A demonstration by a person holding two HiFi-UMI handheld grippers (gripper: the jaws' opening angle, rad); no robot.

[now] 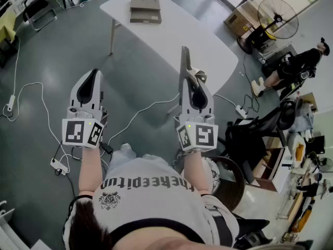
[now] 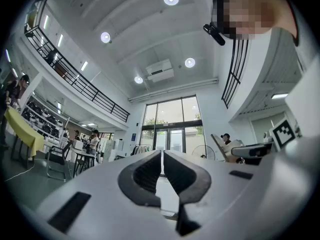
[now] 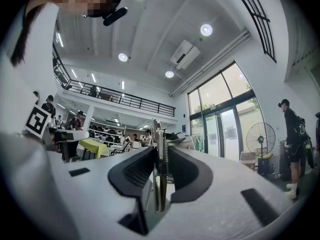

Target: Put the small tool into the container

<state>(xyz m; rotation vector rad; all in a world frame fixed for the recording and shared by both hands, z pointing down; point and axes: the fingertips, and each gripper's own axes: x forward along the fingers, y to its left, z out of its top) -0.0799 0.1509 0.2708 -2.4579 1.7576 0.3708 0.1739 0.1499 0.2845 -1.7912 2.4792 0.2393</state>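
Note:
My right gripper [image 1: 193, 81] is shut on a small grey metal tool [image 1: 184, 61] that sticks out well past its tips. In the right gripper view the tool [image 3: 159, 134] stands upright between the dark pads [image 3: 135, 173], with a spring along it, and the gripper [image 3: 161, 153] points into the room. My left gripper [image 1: 93, 73] is held level with it to the left; its jaws [image 2: 162, 153] meet at the tips with nothing between them. A flat brown container [image 1: 145, 9] lies on the far end of the white table [image 1: 177, 35], well ahead of both grippers.
Cables and power strips [image 1: 58, 165] trail over the grey floor below the grippers. A cardboard box [image 1: 242, 16] and a standing fan [image 1: 278, 17] are beyond the table at the right, with a person [image 1: 296, 65] and chairs [image 1: 250, 134] nearby.

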